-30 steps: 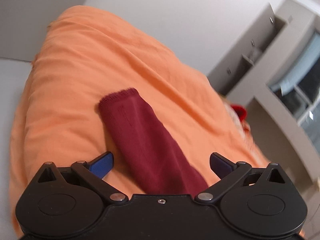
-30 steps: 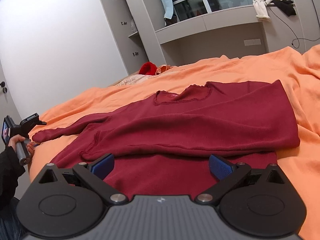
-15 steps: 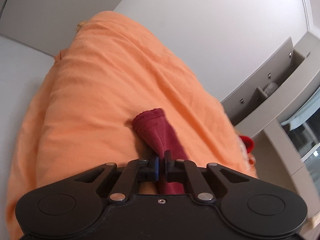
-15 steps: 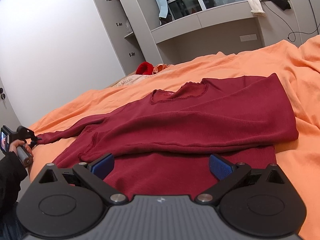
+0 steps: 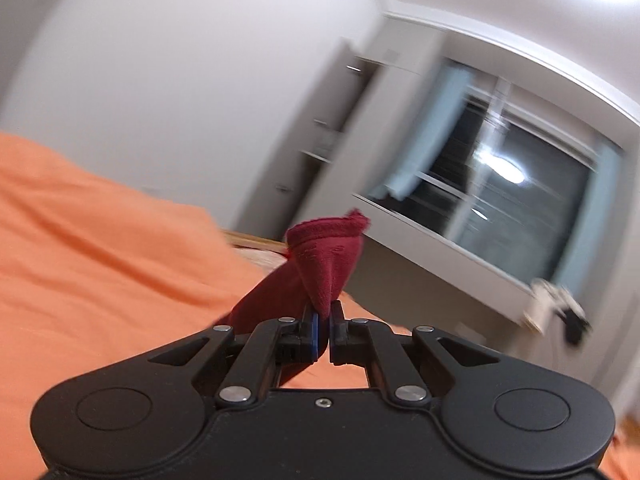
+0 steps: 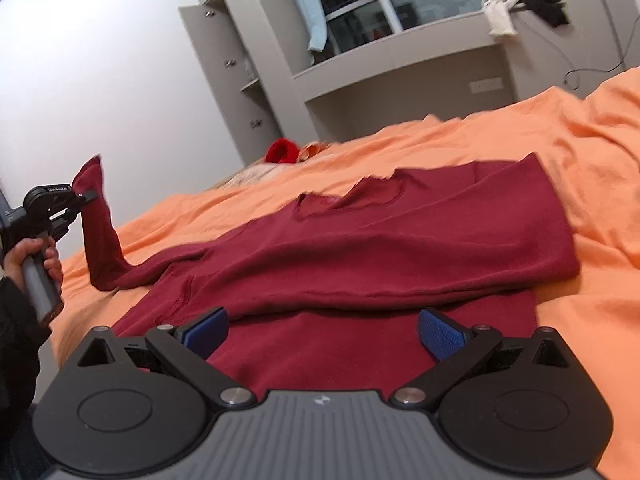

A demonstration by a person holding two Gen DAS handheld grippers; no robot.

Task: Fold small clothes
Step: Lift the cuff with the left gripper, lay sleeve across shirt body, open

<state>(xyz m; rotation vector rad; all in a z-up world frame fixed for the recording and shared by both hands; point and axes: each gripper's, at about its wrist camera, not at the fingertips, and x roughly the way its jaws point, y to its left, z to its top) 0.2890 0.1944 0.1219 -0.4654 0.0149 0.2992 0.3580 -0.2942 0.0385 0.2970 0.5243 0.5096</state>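
A dark red long-sleeved top [image 6: 400, 248] lies on the orange bedspread [image 6: 560, 152], its right side folded over the body. My left gripper [image 5: 323, 320] is shut on the cuff end of its left sleeve [image 5: 324, 256]. In the right wrist view that gripper [image 6: 86, 196] holds the sleeve [image 6: 98, 240] lifted above the bed at the far left, with a hand on its handle. My right gripper [image 6: 322, 330] stands open just above the top's hem, nothing between its blue pads [image 6: 440, 334].
A red item [image 6: 282, 150] and pale cloth lie at the bed's far end. Grey cabinets [image 6: 228, 64] and a window ledge [image 6: 400, 52] with white and black clothes [image 6: 520, 4] stand behind. A cable [image 6: 592, 68] hangs at the right.
My left gripper closed on the sleeve cuff, then rose and swung, lifting the sleeve off the bedspread. The right gripper stayed where it was, still open.
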